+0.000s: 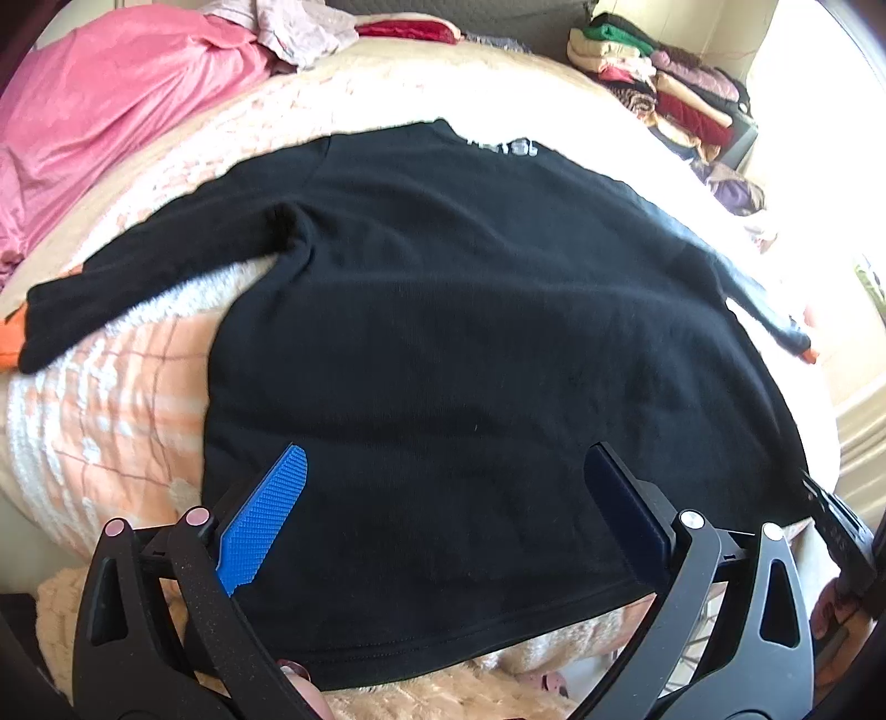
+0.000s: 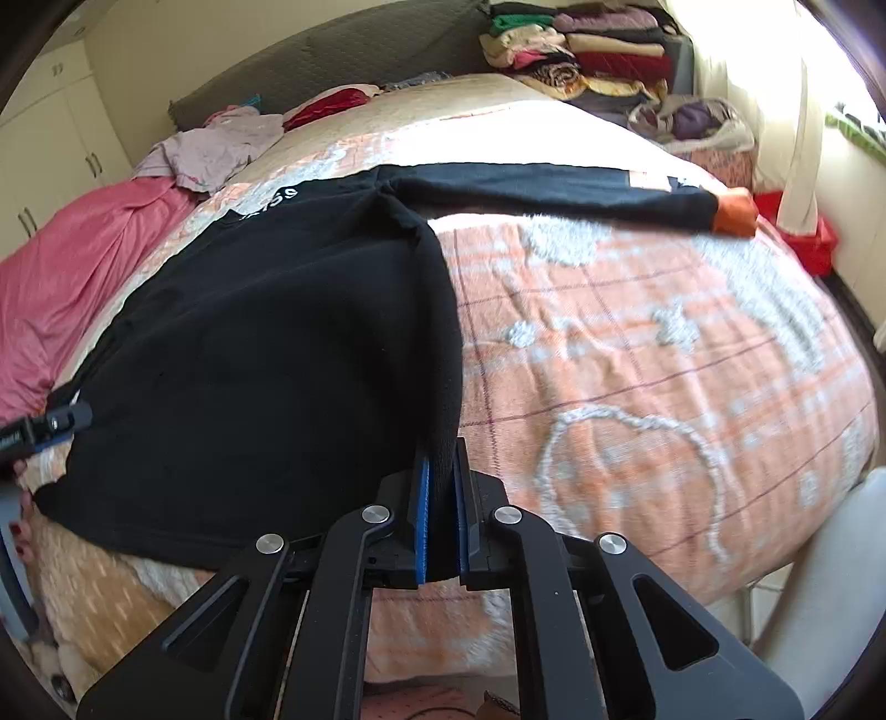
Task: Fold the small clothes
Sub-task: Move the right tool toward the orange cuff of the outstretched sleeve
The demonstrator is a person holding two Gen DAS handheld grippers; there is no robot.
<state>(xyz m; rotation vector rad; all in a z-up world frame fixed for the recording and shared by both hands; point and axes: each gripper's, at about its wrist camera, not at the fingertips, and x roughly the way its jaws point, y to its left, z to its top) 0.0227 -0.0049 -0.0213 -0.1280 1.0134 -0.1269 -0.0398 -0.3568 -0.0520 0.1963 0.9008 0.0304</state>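
right wrist view is showing the right gripper (image 2: 441,515) clamping a fold of the black sweater (image 2: 266,354) at its side edge near the hem, cloth pinched between blue pads (image 2: 422,526). left gripper (image 1: 443,493) is hovering over the hem with jaws standing wide, nothing between them; lower hem partly hiding behind its frame. sweater is lying spread flat on the orange checked blanket (image 2: 637,343), sleeves stretching out, orange cuff (image 2: 733,213) showing. white lettering (image 2: 277,199) near the collar is reading only partly, maybe "ss", rest blurring. sleeve patch (image 2: 645,180) unreadable. pink sheet (image 1: 111,116) and clothes stack (image 2: 587,50) are sitting behind, window side washing out.
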